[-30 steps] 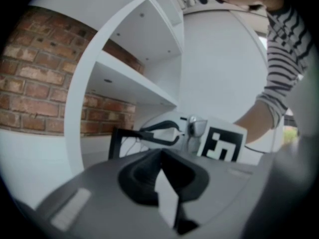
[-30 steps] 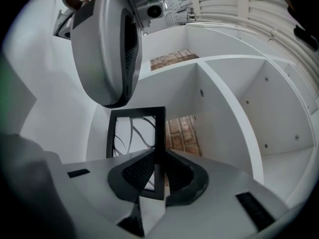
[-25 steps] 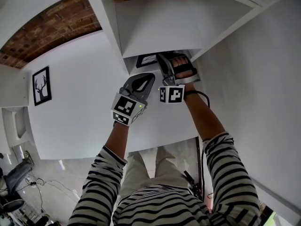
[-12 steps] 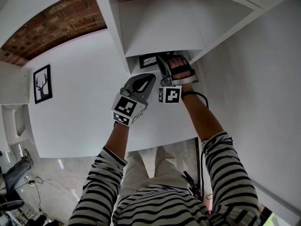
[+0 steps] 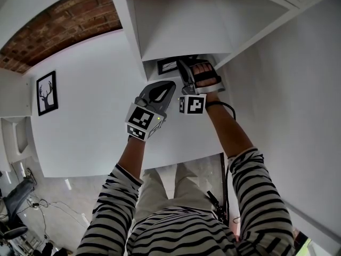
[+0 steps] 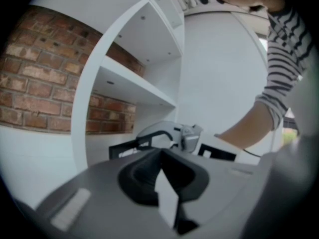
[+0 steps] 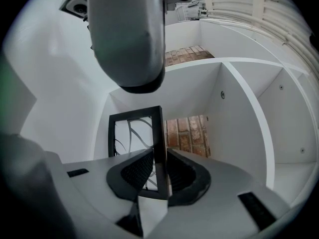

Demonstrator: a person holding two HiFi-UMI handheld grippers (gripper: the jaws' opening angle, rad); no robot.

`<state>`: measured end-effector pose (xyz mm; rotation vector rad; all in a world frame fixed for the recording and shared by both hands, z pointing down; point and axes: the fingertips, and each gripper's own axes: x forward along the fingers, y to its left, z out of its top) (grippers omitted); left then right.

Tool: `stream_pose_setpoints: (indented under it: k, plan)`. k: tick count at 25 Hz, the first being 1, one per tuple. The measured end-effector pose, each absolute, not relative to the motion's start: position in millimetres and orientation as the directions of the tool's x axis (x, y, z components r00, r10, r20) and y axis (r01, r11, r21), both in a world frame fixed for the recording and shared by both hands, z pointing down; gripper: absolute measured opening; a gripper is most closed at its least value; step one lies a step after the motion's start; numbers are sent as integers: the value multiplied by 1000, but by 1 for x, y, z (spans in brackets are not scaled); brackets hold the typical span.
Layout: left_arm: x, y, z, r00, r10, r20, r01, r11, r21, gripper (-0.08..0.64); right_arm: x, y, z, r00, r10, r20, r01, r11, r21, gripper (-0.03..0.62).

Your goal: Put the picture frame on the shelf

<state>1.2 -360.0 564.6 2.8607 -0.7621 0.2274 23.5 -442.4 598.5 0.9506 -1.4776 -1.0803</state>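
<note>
Status: nearly done imo. White shelf unit stands against the brick wall. The picture frame is already inside a cubby of the unit, upright, w/ brick showing behind it. So the carry + insert part is done.

Left to do: finish the release, then back the R gripper out w/o tipping the frame. The frame's bottom edge is hidden behind the fingers, so can't confirm it's seated on the shelf board. Looks v. close though.

Fingers:
- R: opening, w/ the frame's right-hand edge between them. There's a thin light gap on one side, so it reads as letting go, not clamping.
- L gripper: just outside the cubby, beside and below R. Fingers together, nothing in them, idle.

Containers:
- cubby: only the frame + R gripper's tips inside, as far as visible.
- cubby above: nothing seen in it.
- other compartments at the right in the R gripper view: nothing visible either.

Misc: a 2nd frame, a deer print, sits on the white panel well to the left of the unit. Not part of this move afaict.
</note>
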Motion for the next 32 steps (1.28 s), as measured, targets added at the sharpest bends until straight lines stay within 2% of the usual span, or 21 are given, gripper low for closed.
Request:
stream_pose_setpoints:
  k: [18,32]
  plan:
    - [5,-360,564,859,-473,198,-501,-856,129,8,28,-438,591,-152,-945,289,-64,301,951,124]
    - [5,-359,560,857,-476,195,-504,-853,132,8,31,-436,593,-136,-943,305,-26,311,950,129]
